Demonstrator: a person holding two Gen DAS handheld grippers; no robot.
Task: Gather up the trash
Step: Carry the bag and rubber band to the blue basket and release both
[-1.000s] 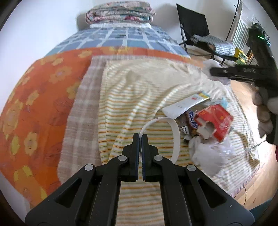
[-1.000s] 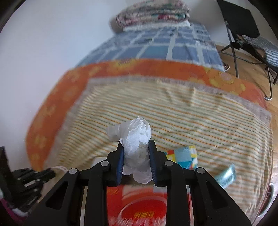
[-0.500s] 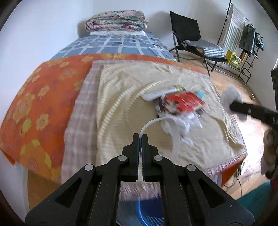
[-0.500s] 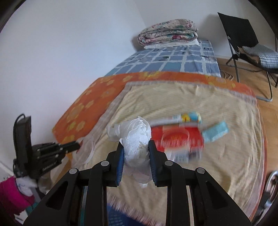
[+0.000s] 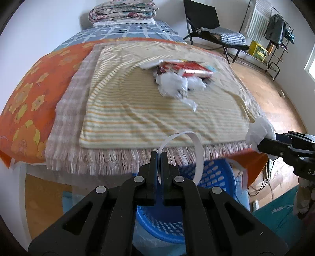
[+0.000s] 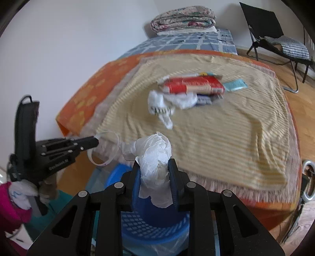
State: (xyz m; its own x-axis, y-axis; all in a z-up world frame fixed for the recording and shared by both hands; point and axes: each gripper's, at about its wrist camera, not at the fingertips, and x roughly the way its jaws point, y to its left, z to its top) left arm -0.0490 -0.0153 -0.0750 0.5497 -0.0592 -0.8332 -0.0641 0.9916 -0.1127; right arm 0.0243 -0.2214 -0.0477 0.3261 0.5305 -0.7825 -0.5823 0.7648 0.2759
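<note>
On the left, a thin white plastic strip is pinched flat in the left gripper, fingers fully closed on it. On the right, one crumpled tissue is clamped narrow in the right gripper. Both are held above the blue basket, so each should be centred over its rim before being dropped. Remaining pile on the bed: probably five or six bits, too blurred for counting.

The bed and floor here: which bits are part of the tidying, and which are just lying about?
Job: curled white plastic strip, crumpled white tissue, blue perforated plastic basket, pile of wrappers and tissues.
Lying about: folded floral quilt, black folding chair, clothes rack.
</note>
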